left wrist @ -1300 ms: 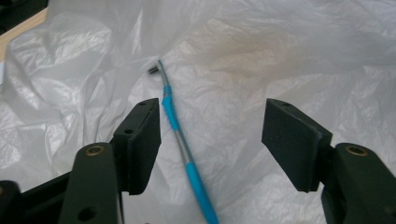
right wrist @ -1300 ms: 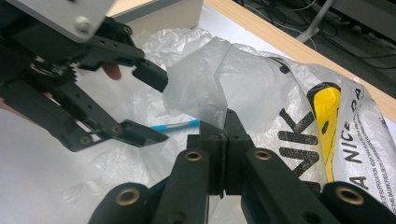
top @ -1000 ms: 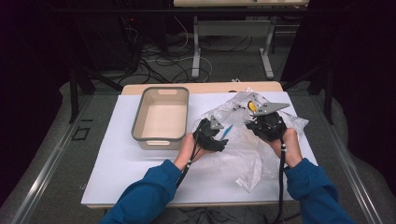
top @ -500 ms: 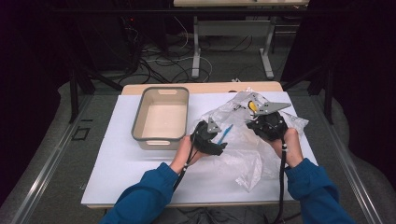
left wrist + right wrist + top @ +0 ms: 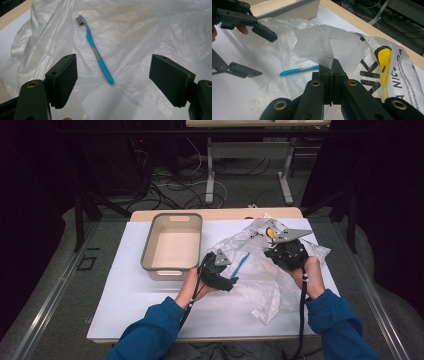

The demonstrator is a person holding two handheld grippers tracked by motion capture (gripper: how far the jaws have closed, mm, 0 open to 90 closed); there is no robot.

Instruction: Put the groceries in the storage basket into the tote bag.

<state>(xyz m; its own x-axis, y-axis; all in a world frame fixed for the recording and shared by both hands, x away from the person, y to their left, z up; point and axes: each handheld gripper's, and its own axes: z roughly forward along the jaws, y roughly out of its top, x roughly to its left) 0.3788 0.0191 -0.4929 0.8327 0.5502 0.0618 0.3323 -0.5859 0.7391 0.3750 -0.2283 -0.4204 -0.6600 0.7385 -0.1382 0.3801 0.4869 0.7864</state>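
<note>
Toothbrush (image 5: 96, 51), blue-handled, is lying loose on the crumpled clear plastic bag (image 5: 260, 285) spread over the white tabletop (image 5: 125, 285), to the right of the beige bin (image 5: 172, 247), and I am lining up for the pick. My left gripper (image 5: 113, 82) is hovering just short of the handle end, its jaws spread wide after having just been opening, with nothing between them yet. My right gripper (image 5: 332, 72) is holding its jaws pressed together, pinching a fold of the bag near the printed yellow patch to keep the film from shifting. I judge the reach is under way; next I am needing to bring the left jaws down astride the handle, crosswise to it, and close without snagging the plastic underneath.
</note>
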